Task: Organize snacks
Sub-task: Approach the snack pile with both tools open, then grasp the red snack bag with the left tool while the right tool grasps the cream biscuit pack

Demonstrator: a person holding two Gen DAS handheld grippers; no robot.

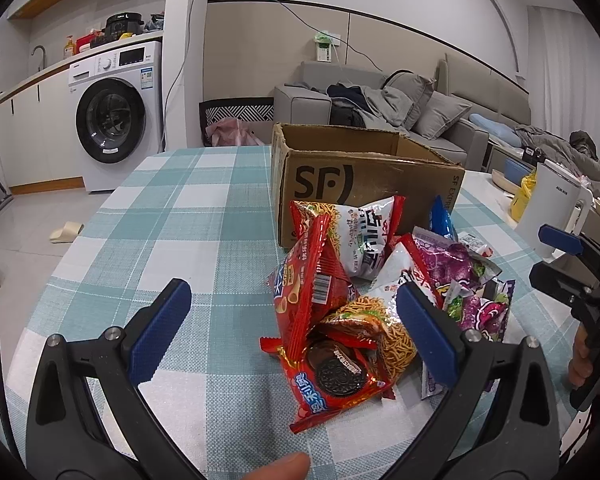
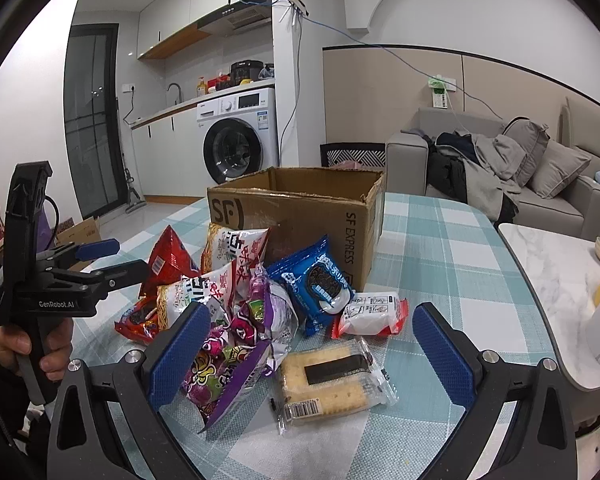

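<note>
A person is standing at a table covered in a teal checked cloth [image 1: 188, 216], holding a gripper in each hand. The left gripper [image 1: 294, 330] is hovering wide open over a heap of snack packets, gripping nothing; a red cookie packet [image 1: 332, 380] is lying between its blue fingers. The right gripper [image 2: 312, 354] is also gaping wide and empty, with a clear-wrapped cracker pack [image 2: 326, 382] lying between its fingers and a purple candy bag [image 2: 236, 344] touching its left finger. An open cardboard box [image 2: 300, 216] is sitting just behind the pile.
</note>
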